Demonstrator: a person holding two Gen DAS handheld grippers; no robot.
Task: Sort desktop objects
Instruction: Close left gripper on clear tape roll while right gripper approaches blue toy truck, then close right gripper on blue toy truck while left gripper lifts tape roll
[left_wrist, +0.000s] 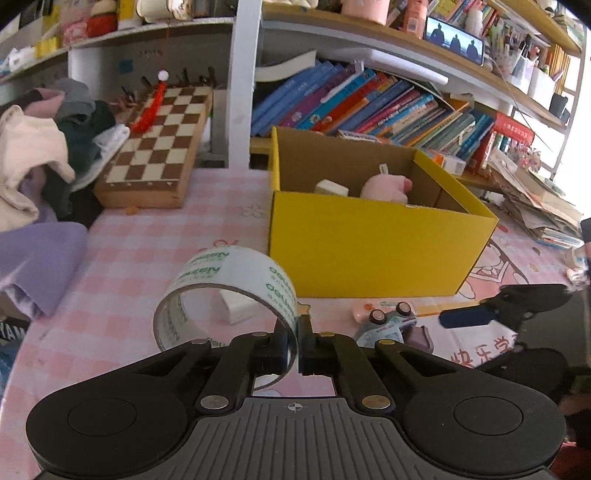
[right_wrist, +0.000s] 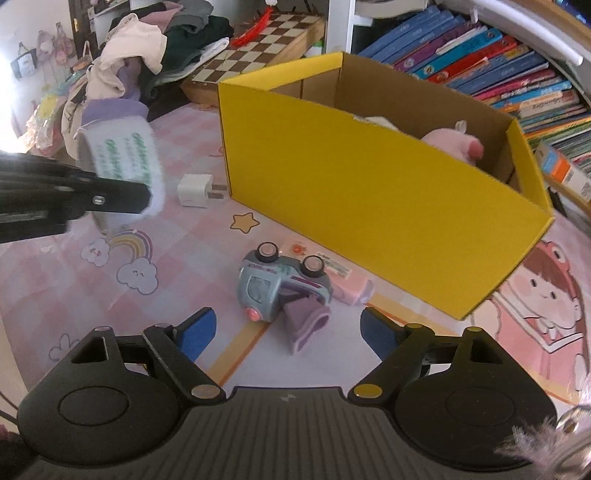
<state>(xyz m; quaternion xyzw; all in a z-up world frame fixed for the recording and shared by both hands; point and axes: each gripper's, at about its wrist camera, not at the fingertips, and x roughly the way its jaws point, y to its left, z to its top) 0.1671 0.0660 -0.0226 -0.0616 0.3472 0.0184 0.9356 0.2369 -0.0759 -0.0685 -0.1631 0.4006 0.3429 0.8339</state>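
My left gripper (left_wrist: 297, 345) is shut on the wall of a clear tape roll (left_wrist: 225, 288) printed with green letters, which stands upright just above the pink table mat. In the right wrist view the tape roll (right_wrist: 123, 158) shows at the left in that gripper (right_wrist: 146, 201). My right gripper (right_wrist: 288, 334) hangs open above a grey-blue toy car (right_wrist: 275, 284) lying on its side, with a small purple cloth piece (right_wrist: 308, 323) and a pink packet (right_wrist: 347, 284) beside it. A yellow cardboard box (right_wrist: 369, 192) behind holds a pink plush (right_wrist: 458, 146) and a white item.
A white plug adapter (right_wrist: 194, 190) lies left of the box. A chessboard (left_wrist: 159, 144) and a heap of clothes (left_wrist: 40, 147) fill the back left. Leaning books (left_wrist: 369, 107) line the shelf behind the box, and stacked papers (left_wrist: 535, 199) sit at the right.
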